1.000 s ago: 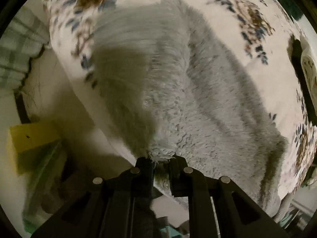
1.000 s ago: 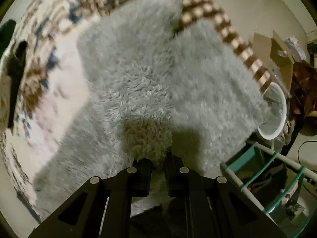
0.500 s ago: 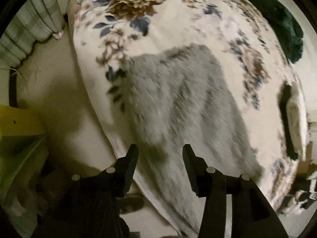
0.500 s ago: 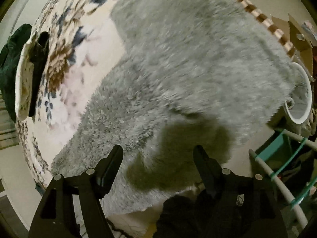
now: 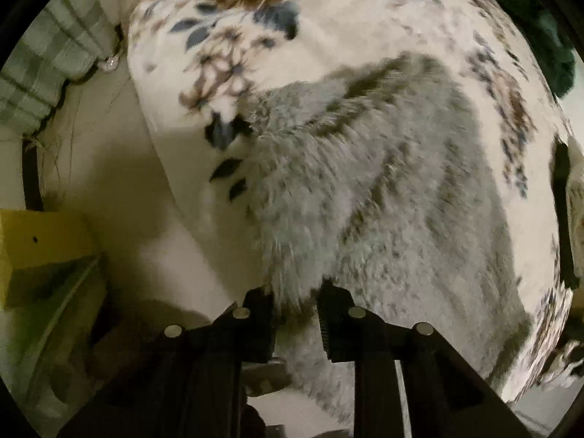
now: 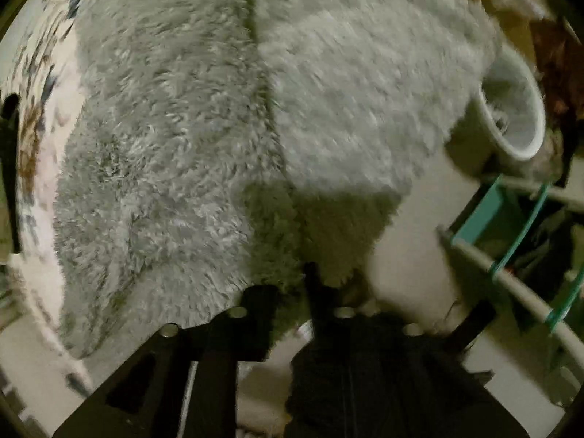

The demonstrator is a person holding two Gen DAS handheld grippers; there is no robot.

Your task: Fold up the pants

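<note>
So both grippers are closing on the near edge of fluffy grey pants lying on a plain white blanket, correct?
Not quite: the blanket is not plain white but cream with a brown and blue floral print, as the left wrist view shows. The rest holds: the left gripper and right gripper each have the grey pants edge between their fingers.

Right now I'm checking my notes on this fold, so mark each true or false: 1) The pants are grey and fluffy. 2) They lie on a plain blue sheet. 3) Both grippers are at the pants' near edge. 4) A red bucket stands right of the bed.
1) True: the pants are grey and fluffy.
2) False: they lie on a cream flowered blanket.
3) True: the left gripper and right gripper each have pants fabric between the fingers at the near edge.
4) False: the bucket is white.
</note>
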